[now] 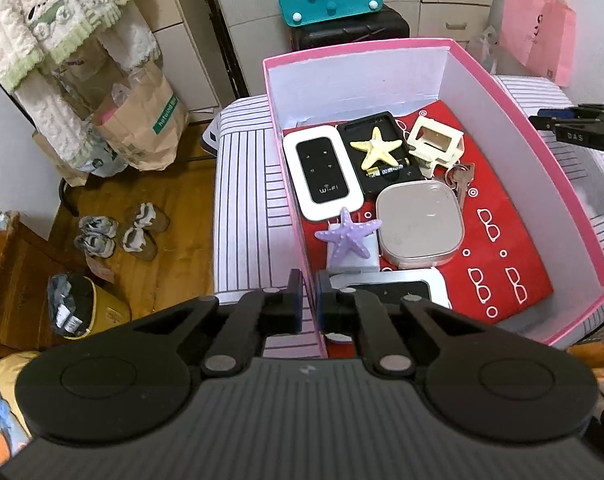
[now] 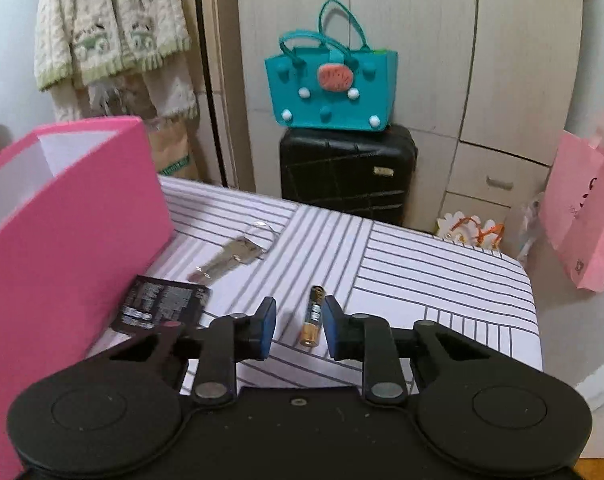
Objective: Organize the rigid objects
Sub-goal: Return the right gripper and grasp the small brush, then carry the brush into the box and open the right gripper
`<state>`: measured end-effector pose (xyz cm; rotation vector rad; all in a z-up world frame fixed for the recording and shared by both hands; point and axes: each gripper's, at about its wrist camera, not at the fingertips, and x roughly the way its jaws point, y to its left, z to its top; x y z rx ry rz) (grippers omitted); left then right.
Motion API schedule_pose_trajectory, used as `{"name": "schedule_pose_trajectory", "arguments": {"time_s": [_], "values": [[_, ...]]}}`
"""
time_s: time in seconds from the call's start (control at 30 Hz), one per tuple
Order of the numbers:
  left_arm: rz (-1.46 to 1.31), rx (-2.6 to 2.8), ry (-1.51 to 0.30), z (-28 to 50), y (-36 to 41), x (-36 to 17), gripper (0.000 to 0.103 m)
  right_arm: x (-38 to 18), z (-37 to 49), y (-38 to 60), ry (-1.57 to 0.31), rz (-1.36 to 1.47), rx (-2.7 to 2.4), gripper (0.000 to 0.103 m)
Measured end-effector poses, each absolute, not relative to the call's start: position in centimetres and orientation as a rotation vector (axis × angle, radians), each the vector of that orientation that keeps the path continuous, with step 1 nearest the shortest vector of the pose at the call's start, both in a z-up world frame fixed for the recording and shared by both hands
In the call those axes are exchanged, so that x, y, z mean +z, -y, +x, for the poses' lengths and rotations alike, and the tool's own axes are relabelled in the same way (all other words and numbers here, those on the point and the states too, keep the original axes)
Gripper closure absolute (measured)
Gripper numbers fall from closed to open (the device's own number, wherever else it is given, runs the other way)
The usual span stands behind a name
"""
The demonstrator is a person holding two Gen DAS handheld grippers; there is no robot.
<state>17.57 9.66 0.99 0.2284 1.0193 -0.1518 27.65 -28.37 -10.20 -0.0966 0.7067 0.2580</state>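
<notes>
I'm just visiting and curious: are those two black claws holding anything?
The left gripper pinches the pink cardboard box by its near wall. The right gripper straddles a small gold-black battery, not yet gripping.

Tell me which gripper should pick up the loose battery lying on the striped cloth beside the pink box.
Right. The right gripper already has the battery lying between its parted fingers on the striped cloth. The left gripper is shut on the pink box wall, on its far side from the battery.

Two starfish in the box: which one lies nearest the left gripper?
The purple starfish, just beyond the left gripper; the yellow starfish lies farther back on the black device.
</notes>
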Motion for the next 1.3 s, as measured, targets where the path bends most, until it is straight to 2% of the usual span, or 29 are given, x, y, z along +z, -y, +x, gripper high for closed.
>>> {"name": "schedule_pose_trajectory", "arguments": {"time_s": [0.07, 0.17, 0.4, 0.63, 0.8, 1.07, 1.3], "values": [[0.247, -0.148, -1.023, 17.8, -9.4, 1.3, 0.097, -10.7, 28.2, 28.2, -0.732, -0.124, 0.254, 0.074], [0.287, -0.146, -1.036, 18.1, -8.9, 1.4, 0.097, -11.2, 28.6, 28.2, -0.762, -0.114, 0.271, 0.092], [0.343, -0.147, -1.061, 18.5, -8.3, 1.4, 0.096, -9.3, 26.4, 27.7, -0.743, -0.059, 0.343, 0.092], [0.315, -0.155, -1.060, 18.6, -8.7, 1.5, 0.097, -2.9, 21.1, 24.6, -0.658, 0.022, 0.626, 0.092], [0.309, -0.164, -1.049, 18.4, -8.9, 1.4, 0.097, -0.2, 19.2, 20.6, -0.715, 0.006, 0.861, 0.092], [0.300, -0.168, -1.033, 18.6, -9.0, 1.1, 0.097, -2.2, 19.1, 13.2, -0.885, -0.221, 0.963, 0.092], [0.265, -0.182, -1.025, 18.6, -9.5, 1.2, 0.096, -3.1, 18.6, 11.6, -0.890, -0.336, 0.875, 0.091]]}}
